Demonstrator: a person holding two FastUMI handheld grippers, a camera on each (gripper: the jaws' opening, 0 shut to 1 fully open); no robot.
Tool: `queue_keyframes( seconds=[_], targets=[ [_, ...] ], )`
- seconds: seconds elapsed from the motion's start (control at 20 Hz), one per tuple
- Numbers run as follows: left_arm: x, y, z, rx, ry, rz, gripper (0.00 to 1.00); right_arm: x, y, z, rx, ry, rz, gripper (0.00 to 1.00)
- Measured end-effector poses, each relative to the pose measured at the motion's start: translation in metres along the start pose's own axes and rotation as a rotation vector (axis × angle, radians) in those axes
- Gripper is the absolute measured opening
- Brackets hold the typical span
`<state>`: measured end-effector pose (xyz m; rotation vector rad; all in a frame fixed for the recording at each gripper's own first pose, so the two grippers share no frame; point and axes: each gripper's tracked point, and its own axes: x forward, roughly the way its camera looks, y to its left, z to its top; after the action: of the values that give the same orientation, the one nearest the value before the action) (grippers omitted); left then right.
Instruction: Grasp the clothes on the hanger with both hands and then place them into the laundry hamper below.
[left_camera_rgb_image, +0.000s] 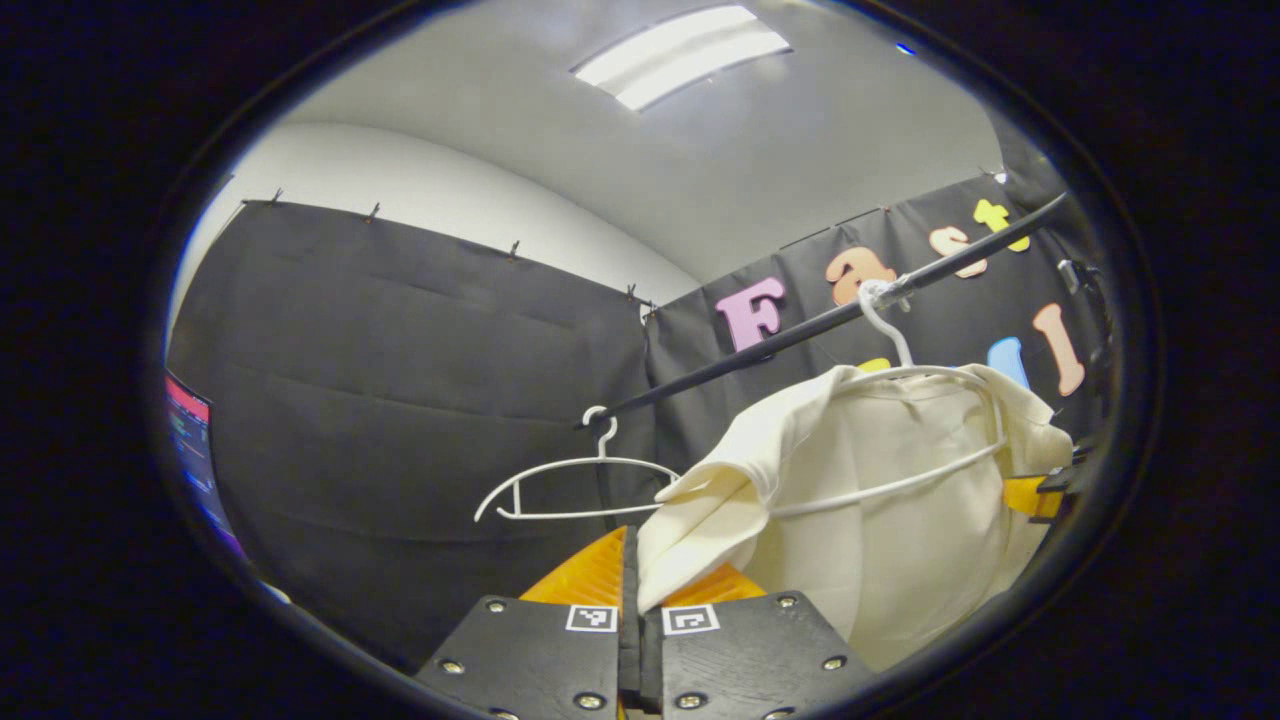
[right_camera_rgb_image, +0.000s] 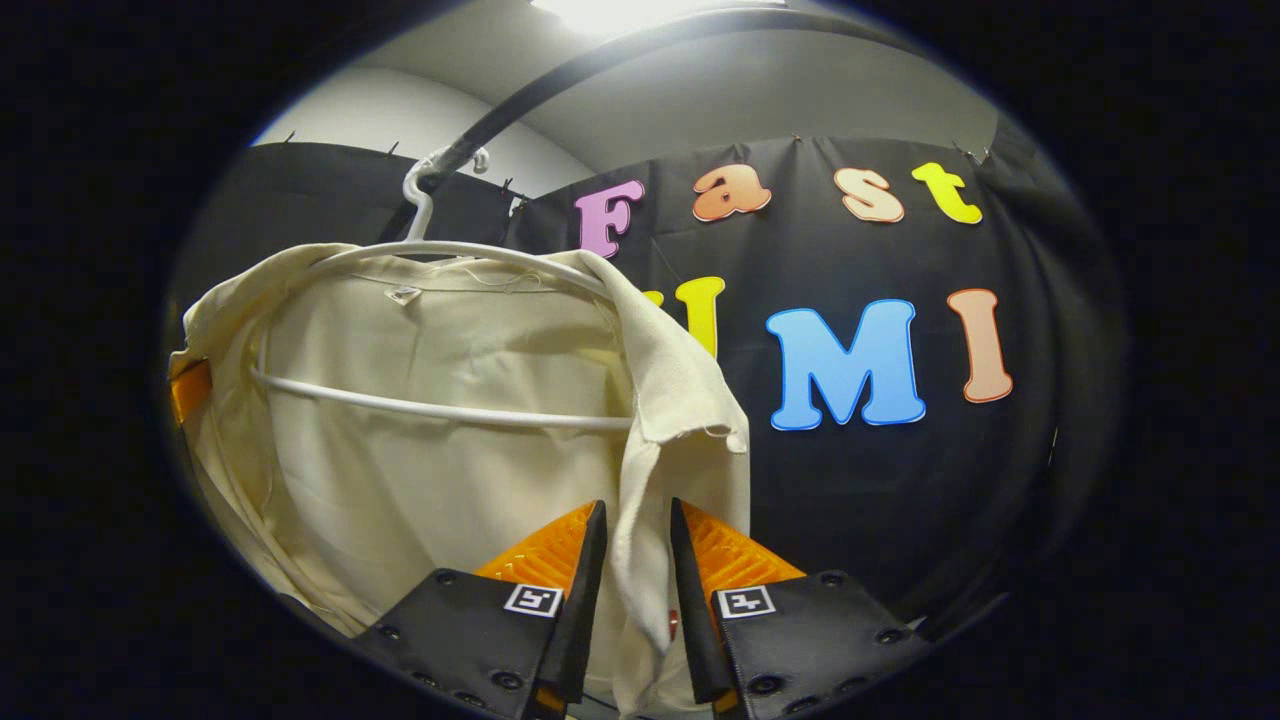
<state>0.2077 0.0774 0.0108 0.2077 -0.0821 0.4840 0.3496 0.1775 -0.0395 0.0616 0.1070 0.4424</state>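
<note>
A cream garment (left_camera_rgb_image: 900, 500) hangs on a white hanger (left_camera_rgb_image: 885, 325) hooked over a dark rail (left_camera_rgb_image: 760, 350). My left gripper (left_camera_rgb_image: 645, 570) is shut on the tip of the garment's near sleeve, and the cloth drapes over one finger. At the garment's far shoulder, part of my right gripper (left_camera_rgb_image: 1035, 490) shows. In the right gripper view the garment (right_camera_rgb_image: 420, 480) hangs from the hanger (right_camera_rgb_image: 420, 200) with its inside facing me. My right gripper (right_camera_rgb_image: 638, 505) stands narrowly open with the other sleeve hanging between its fingers. The left gripper (right_camera_rgb_image: 190, 390) peeks out at the cloth's left edge.
An empty white hanger (left_camera_rgb_image: 580, 480) hangs on the same rail to the left of the garment. Black cloth walls close the booth behind the rail (right_camera_rgb_image: 560, 75). A lit screen (left_camera_rgb_image: 190, 440) sits at the far left edge.
</note>
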Motion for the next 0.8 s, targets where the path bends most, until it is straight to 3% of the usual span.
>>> queue_keyframes(
  seconds=[0.1, 0.2, 0.45, 0.8],
  targets=[
    [0.002, 0.0, -0.002, 0.0, 0.002, -0.001, 0.02, 0.01, -0.013, -0.002, -0.001, 0.007, -0.076, 0.42],
    [0.002, 0.002, -0.001, 0.002, 0.001, -0.001, 0.02, 0.011, -0.019, 0.0, 0.011, 0.011, -0.12, 0.12],
    [0.004, 0.008, 0.008, -0.002, -0.032, 0.013, 0.01, -0.004, -0.055, 0.044, -0.107, -0.141, -0.258, 0.08],
    [0.016, 0.023, 0.023, 0.019, -0.086, 0.029, 0.01, 0.01, -0.076, 0.064, -0.192, -0.203, -0.3, 0.08]
  ],
)
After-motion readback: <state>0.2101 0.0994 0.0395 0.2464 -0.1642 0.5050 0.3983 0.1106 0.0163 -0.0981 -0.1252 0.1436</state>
